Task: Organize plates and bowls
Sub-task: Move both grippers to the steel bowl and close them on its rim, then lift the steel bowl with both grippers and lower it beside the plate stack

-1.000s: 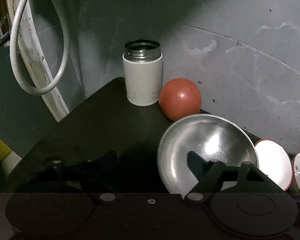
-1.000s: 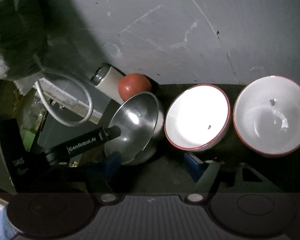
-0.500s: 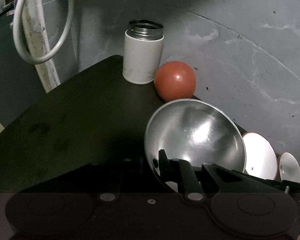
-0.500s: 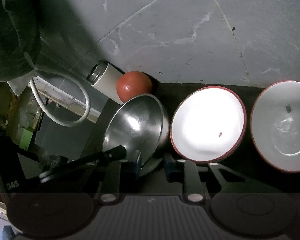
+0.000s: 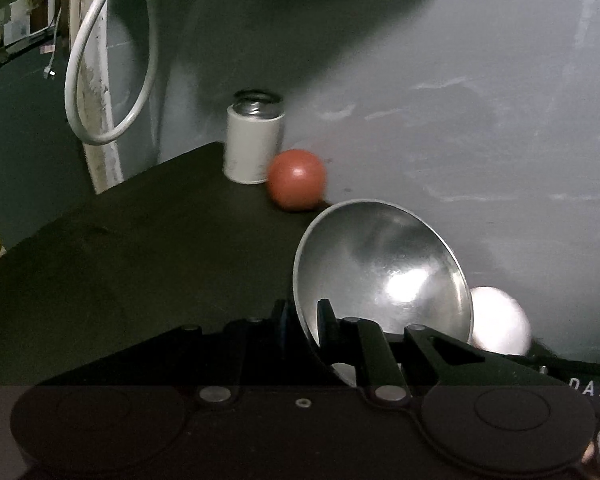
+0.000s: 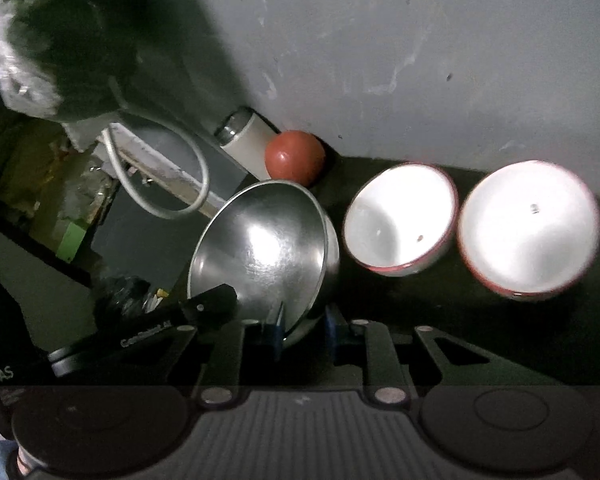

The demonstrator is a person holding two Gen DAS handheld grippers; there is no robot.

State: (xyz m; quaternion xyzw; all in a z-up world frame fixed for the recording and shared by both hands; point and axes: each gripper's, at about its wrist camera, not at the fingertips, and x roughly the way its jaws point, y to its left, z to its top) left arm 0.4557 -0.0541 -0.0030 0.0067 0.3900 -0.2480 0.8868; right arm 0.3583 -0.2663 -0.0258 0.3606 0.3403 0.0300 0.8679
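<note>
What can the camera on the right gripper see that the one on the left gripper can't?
Only the right view shows both red-rimmed white bowls whole, the nearer and the farther, plus the right gripper pinching the steel bowl's rim. Only the left view shows the left gripper's own pinch on that rim close up, and only a blurred white bowl behind it. Both show the steel bowl, the red ball, the white canister and the white hose loop.

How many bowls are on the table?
3. The shiny metal bowl is on the left, tilted, pinched by both grippers. Two white bowls with red rims sit by the wall: one in the middle, one on the right. None seems hidden.
</note>
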